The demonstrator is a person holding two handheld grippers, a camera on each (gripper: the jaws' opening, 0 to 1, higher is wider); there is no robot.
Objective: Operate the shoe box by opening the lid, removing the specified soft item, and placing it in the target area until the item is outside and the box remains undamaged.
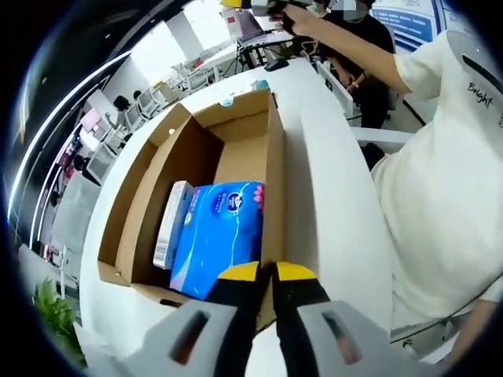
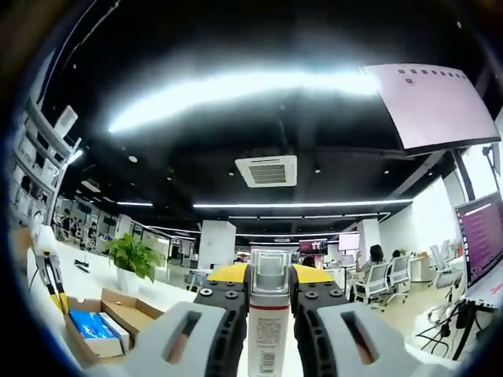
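Note:
The open cardboard shoe box [image 1: 275,149] lies on a white table [image 1: 330,204]. Inside it are a blue tissue pack [image 1: 220,232] and a slim white-and-blue carton [image 1: 173,224]. My left gripper [image 1: 267,271] is at the box's near right wall, its yellow-tipped jaws closed on the cardboard rim. My right gripper [image 2: 269,275] is raised high and points toward the ceiling, shut on a white bottle [image 2: 269,314] with a grey cap, a red band and a barcode. In the right gripper view, the box [image 2: 118,310] and the blue pack [image 2: 90,323] sit far below at lower left.
A person in a white shirt [image 1: 440,173] stands at the table's right side, one arm [image 1: 346,39] stretched up and away. A potted plant [image 2: 134,259], office chairs [image 2: 377,283] and a monitor [image 2: 479,236] surround the table. More desks lie beyond the box [image 1: 196,71].

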